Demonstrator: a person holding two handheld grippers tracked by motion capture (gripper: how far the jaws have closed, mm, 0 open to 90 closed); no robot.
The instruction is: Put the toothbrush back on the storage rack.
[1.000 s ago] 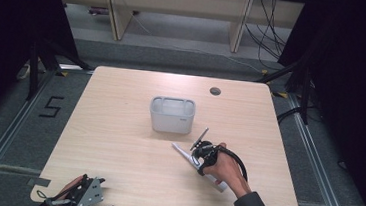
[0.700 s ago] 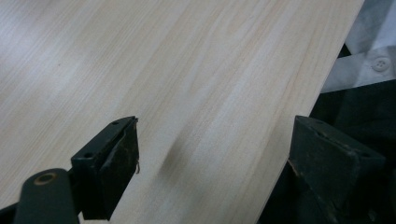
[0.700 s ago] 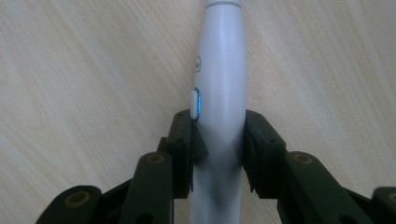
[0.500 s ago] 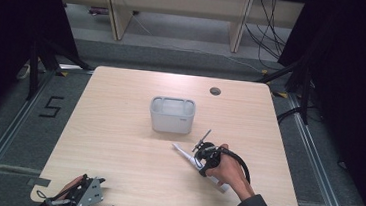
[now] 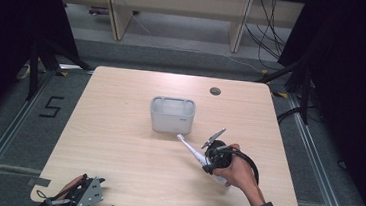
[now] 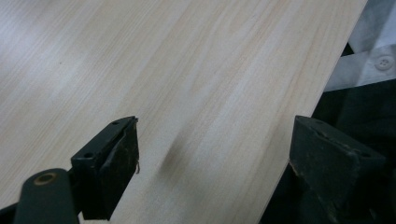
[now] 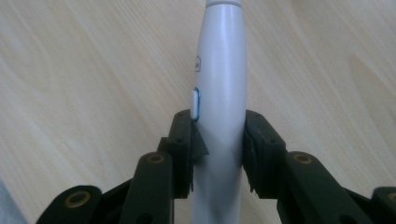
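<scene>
The electric toothbrush point(image 7: 219, 93) is pinched at mid-handle by the right gripper point(image 7: 218, 154) fingers, head aimed toward the grey bin point(image 5: 172, 114), presumably for insertion. Left gripper point(image 6: 215, 168) fingers spread, idle at the surface point(image 5: 117, 142) edge.

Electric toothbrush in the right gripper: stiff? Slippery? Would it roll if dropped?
The electric toothbrush looks rigid, likely holding straight in the right gripper. Its glossy rounded body may slip or twist between the pads. On the table it would probably roll.
</scene>
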